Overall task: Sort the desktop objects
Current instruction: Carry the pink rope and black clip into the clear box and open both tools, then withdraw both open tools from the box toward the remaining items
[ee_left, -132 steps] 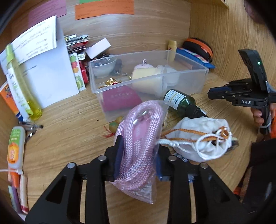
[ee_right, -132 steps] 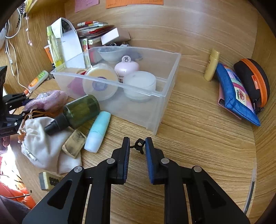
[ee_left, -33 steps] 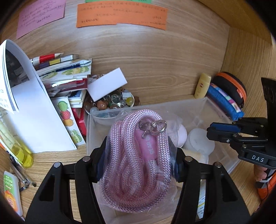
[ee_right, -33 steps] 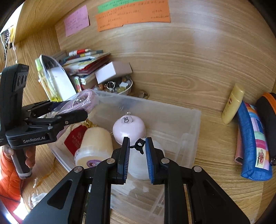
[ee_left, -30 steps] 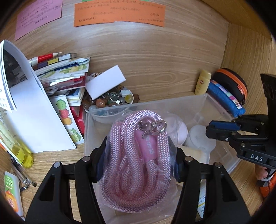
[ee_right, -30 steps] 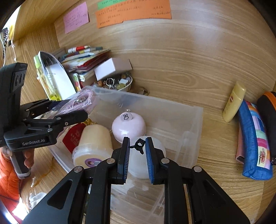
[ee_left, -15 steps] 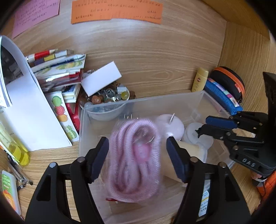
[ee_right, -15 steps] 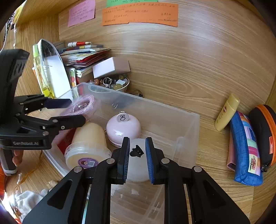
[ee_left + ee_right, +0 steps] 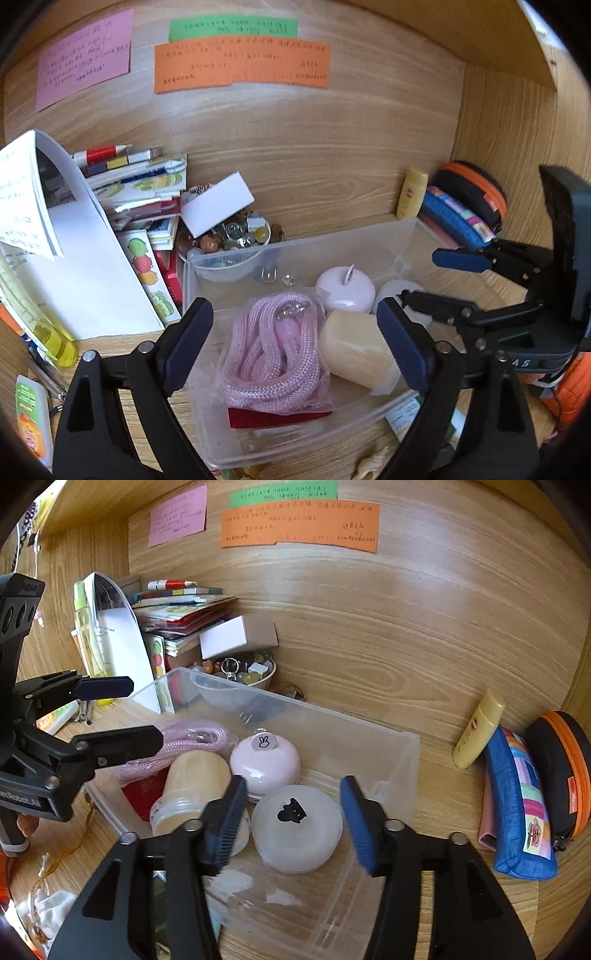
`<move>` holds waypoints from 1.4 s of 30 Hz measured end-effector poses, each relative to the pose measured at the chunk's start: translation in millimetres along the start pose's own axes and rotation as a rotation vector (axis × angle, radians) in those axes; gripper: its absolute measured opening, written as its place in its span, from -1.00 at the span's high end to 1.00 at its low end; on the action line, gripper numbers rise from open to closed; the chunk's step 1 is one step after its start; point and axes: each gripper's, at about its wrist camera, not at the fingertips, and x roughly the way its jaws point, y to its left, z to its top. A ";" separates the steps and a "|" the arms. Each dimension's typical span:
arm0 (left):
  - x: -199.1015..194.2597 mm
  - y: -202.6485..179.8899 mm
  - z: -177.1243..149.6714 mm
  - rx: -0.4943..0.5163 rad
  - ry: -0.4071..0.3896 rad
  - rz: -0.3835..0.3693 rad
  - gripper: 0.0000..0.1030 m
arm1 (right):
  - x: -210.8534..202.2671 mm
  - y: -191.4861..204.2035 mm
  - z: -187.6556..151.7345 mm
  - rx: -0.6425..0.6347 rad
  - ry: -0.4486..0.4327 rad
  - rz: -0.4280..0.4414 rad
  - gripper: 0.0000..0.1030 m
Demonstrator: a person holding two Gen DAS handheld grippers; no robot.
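left tool (image 9: 295,347) jaws wide apart, just been opening, nothing gripped; the bagged rope (image 9: 275,354) lies below them in the bin (image 9: 295,439). rope is pink, braided, coiled, with a metal clasp, in crinkly clear plastic, on top of a flat red item (image 9: 277,419). right tool (image 9: 290,823) jaws about half apart, just been opening, holding nothing; a small black clip (image 9: 291,811) sits on the flat top of a round frosted white jar (image 9: 297,834) between the blue ribbed pads (image 9: 356,825). bin is clear plastic, rectangular, on the wood-grain bench (image 9: 443,904). also inside: glossy pink dome jar (image 9: 264,762), cream cylinder (image 9: 194,779) lying on its side beside the rope, clear bowl (image 9: 227,264) in the back corner. yellow tube (image 9: 478,729) and blue fabric pouch (image 9: 517,808) lie on the bench right of the bin.
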 end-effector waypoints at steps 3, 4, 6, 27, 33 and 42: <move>-12.0 1.6 2.6 -0.011 -0.029 -0.014 -0.83 | -5.7 1.4 1.2 -0.003 -0.015 0.013 -0.26; -15.6 1.7 3.4 -0.013 -0.037 -0.013 -0.83 | -7.5 2.0 1.9 -0.004 -0.018 0.015 -0.26; -25.1 2.4 4.7 -0.017 -0.051 -0.005 -0.84 | -12.6 3.2 3.6 -0.007 -0.022 0.022 -0.26; -103.8 -5.6 -66.7 0.004 -0.067 0.055 -0.96 | -100.8 41.9 -51.2 -0.034 -0.086 -0.006 -0.55; -116.9 -17.4 -91.6 0.006 -0.053 0.062 -0.96 | -106.3 52.4 -89.1 -0.022 -0.036 -0.009 -0.55; -132.3 -28.3 -117.7 -0.053 -0.040 0.016 -0.96 | -130.6 72.9 -135.9 -0.015 -0.020 0.129 -0.54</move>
